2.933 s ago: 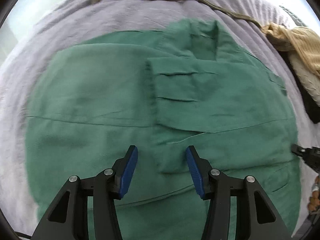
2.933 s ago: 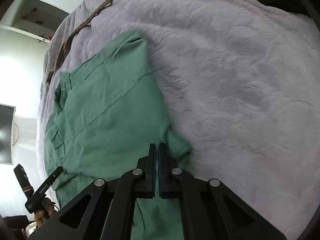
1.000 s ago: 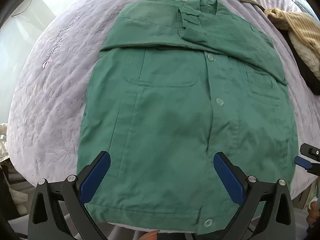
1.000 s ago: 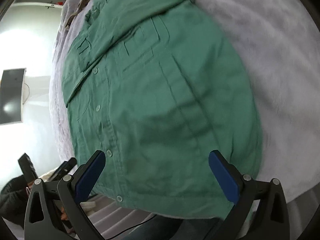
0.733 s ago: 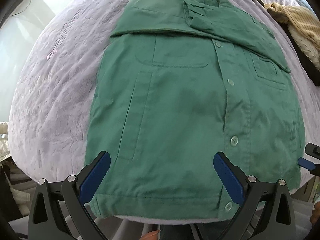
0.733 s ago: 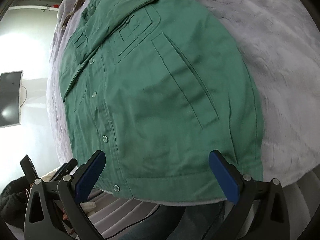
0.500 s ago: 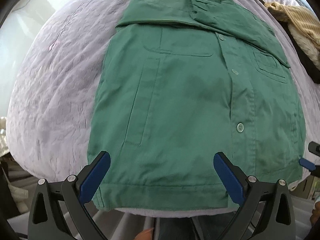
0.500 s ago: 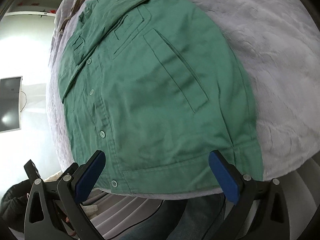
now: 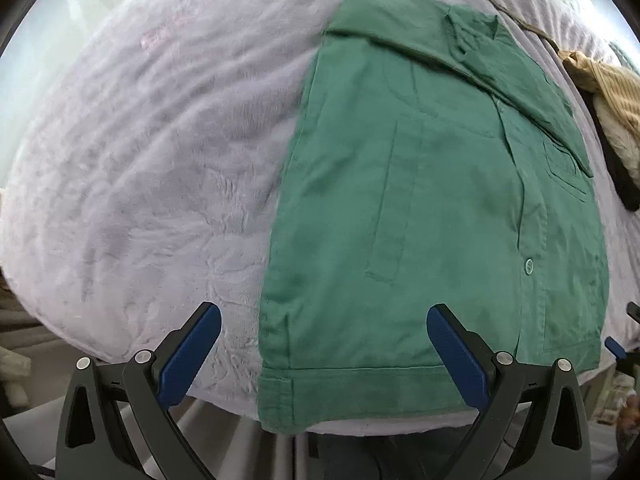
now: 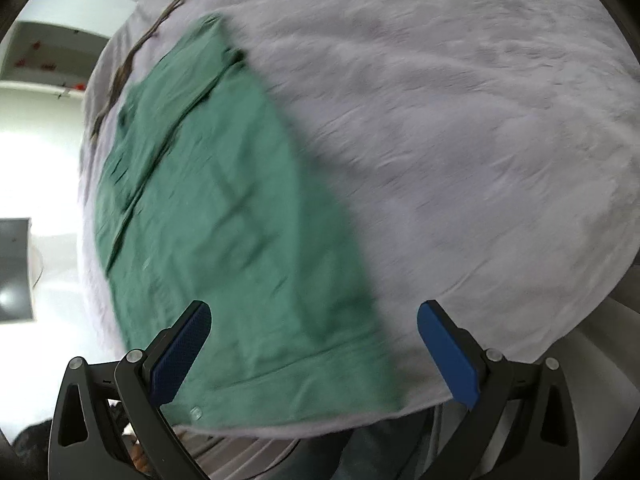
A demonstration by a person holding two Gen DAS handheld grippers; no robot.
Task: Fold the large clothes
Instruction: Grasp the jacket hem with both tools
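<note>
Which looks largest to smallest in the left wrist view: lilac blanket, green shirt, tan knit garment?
1. lilac blanket
2. green shirt, close behind it
3. tan knit garment, though it lies farther away and partly cut off

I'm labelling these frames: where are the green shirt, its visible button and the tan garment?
green shirt (image 9: 440,208), left wrist view, front panel.
button (image 9: 529,267), left wrist view, its centre.
tan garment (image 9: 612,92), left wrist view, ribbed fabric.

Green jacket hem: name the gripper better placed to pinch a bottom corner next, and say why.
Left, probably. The left gripper is open with the green jacket's near-left hem corner between its fingers. The right gripper is open too, but its view is motion-blurred.
</note>
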